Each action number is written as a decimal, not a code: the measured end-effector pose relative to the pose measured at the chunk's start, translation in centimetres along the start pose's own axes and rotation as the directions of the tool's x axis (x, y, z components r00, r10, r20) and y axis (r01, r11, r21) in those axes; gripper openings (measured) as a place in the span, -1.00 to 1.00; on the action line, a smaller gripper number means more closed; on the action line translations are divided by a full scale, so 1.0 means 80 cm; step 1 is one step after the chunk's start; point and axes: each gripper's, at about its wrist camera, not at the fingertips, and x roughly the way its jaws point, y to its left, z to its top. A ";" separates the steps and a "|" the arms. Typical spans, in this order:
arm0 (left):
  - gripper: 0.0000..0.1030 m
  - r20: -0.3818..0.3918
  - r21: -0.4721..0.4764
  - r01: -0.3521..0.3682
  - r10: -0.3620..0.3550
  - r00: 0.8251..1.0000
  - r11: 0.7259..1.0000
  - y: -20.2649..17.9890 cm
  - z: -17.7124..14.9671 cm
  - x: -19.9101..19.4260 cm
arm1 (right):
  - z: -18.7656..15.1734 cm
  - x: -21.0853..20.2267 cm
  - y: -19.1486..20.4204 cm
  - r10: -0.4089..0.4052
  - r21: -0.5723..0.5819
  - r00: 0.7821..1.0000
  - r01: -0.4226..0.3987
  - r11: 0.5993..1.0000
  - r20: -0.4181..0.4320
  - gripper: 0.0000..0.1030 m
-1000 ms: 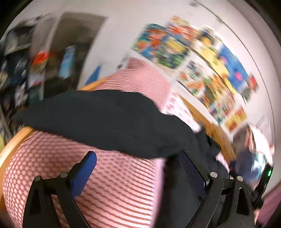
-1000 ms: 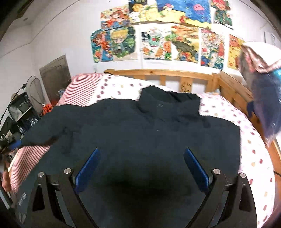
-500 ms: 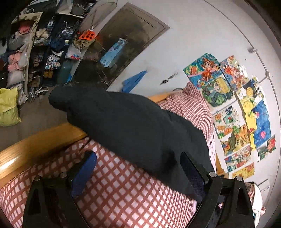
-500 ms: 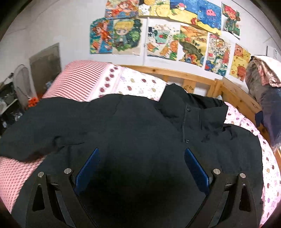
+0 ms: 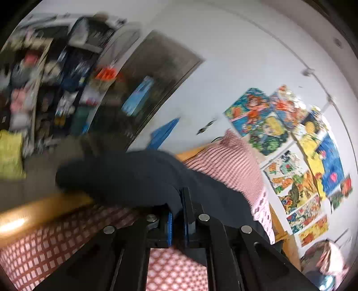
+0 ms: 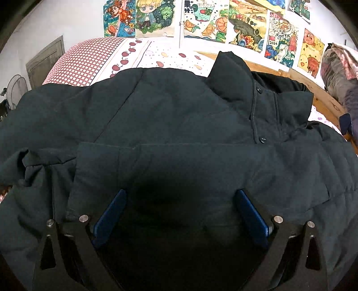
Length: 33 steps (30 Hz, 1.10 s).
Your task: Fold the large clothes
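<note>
A large dark padded jacket [image 6: 179, 116] lies spread front-up on the bed, collar [image 6: 237, 76] toward the headboard. In the left wrist view one sleeve [image 5: 125, 179] stretches out to the left over the bed's edge. My left gripper [image 5: 177, 215] is closing tight on that sleeve, with a fold of dark fabric pinched between its blue pads. My right gripper [image 6: 181, 194] hovers open low over the jacket's chest. Its blue fingers [image 6: 109, 215] stand wide apart, and nothing is gripped between them.
The bed has a red-and-white checked sheet [image 5: 67, 241] and a wooden side rail [image 5: 33, 212]. A checked pillow [image 6: 85, 60] and the wooden headboard [image 6: 322, 98] lie beyond the jacket. Posters [image 6: 201, 20] cover the wall. Cluttered shelves [image 5: 44, 78] stand left; a clothes pile [image 6: 337, 71] sits right.
The left gripper went from wide open to shut on the sleeve. The right gripper dropped closer to the jacket's chest and stayed open.
</note>
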 end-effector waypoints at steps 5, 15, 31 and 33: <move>-0.87 0.071 0.198 0.107 -0.123 0.990 0.974 -0.067 0.011 -0.037 | 0.011 -0.035 -0.017 0.042 0.039 0.999 -0.043 0.998 0.035 0.89; -0.87 -0.039 0.567 0.300 -0.339 0.940 0.767 -0.224 -0.048 -0.098 | 0.003 -0.152 -0.093 0.193 0.065 0.977 -0.199 0.978 0.089 0.89; -0.88 -0.398 0.799 0.467 -0.249 0.883 0.378 -0.363 -0.266 -0.086 | -0.052 -0.184 -0.291 0.098 0.213 0.982 -0.131 0.968 0.160 0.89; -0.88 -0.429 0.818 0.473 -0.201 0.881 0.328 -0.364 -0.294 -0.078 | -0.058 -0.182 -0.312 0.090 0.232 0.983 -0.126 0.965 0.159 0.89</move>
